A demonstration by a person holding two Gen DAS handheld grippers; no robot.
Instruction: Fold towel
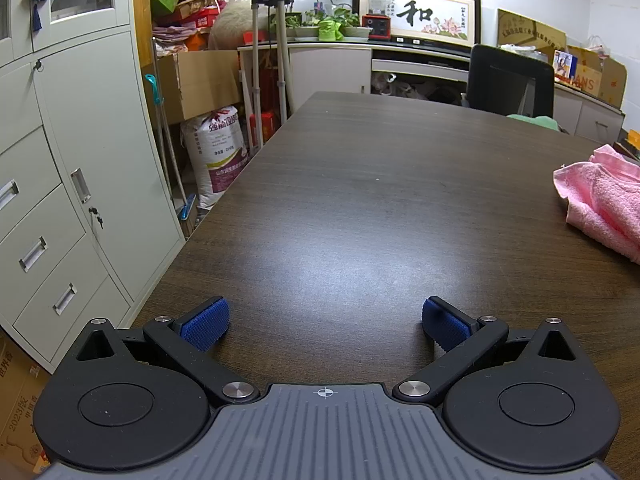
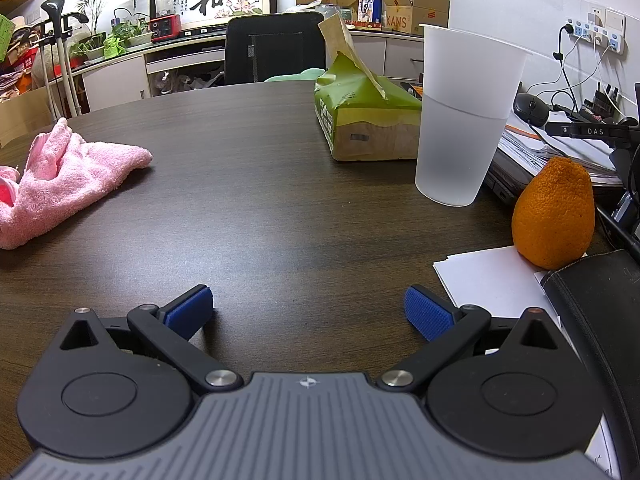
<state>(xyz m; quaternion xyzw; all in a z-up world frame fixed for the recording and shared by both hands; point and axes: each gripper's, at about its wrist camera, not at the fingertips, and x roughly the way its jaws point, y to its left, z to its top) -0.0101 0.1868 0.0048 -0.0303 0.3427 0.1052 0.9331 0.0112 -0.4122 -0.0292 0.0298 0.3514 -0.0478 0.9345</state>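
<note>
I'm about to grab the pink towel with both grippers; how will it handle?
The pink towel lies crumpled with soft folds, so it will likely hang limp and sag between pinch points. Its fluffy pile should grip well, not slip. It looks light, so pushing may only bunch it.

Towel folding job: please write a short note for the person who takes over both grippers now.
Left gripper: open, empty, low over the bare table.
Right gripper: open, empty, also over bare table.
The pink towel lies crumpled on the table, between the two grippers: at the right edge of the left wrist view, at the left of the right wrist view. Neither gripper touches it.
Done: nothing, no fold is made.
Left: take the towel, spread it flat, then fold it.
Take care on the right side: a cup with liquid, a tissue pack and an orange fruit stand there.
</note>
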